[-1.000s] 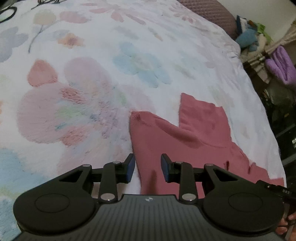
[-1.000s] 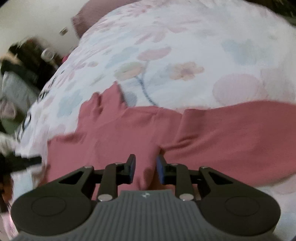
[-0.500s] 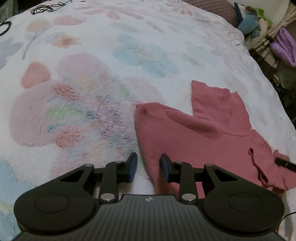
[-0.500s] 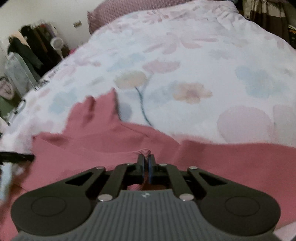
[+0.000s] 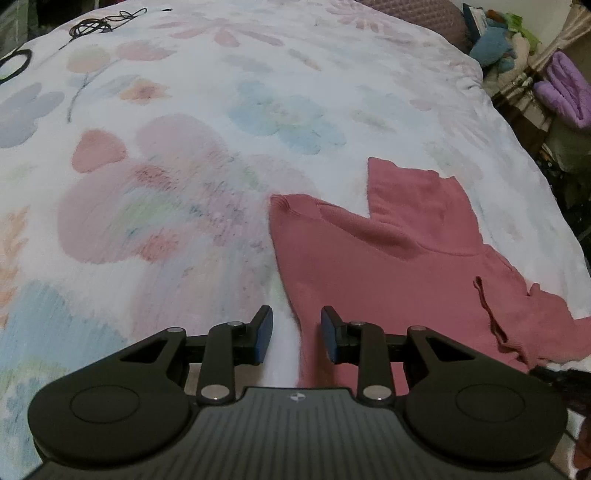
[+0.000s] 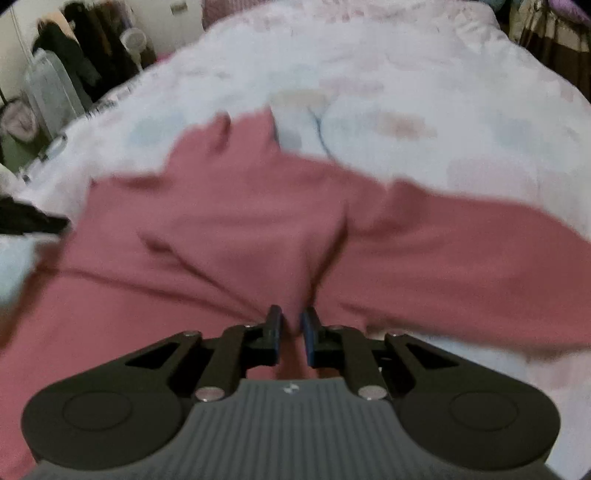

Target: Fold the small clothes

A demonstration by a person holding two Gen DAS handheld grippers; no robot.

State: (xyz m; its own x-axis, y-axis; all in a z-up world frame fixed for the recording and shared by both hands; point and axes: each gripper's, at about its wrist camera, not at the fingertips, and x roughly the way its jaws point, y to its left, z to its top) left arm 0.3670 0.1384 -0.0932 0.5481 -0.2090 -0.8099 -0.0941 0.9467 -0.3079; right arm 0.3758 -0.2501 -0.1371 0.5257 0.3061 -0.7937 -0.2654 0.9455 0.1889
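A pink knit garment lies spread on a floral bedspread, one sleeve folded across its body and a drawstring loose on top. My left gripper is open and hovers over the garment's left edge, with cloth under its right finger only. In the right wrist view the garment is blurred and creases run into my right gripper. Its pads pinch a bunched fold of the pink cloth, and the jaws are opening slightly.
A black cable lies at the bedspread's far left. Stuffed toys and a purple towel sit past the bed's right edge. A clothes rack and a fan stand beyond the far-left corner. A dark object juts in at the left.
The right gripper closed on a fold of the pink garment and dragged it, so creases now fan out from it. The left gripper slid off the cloth to its left edge.
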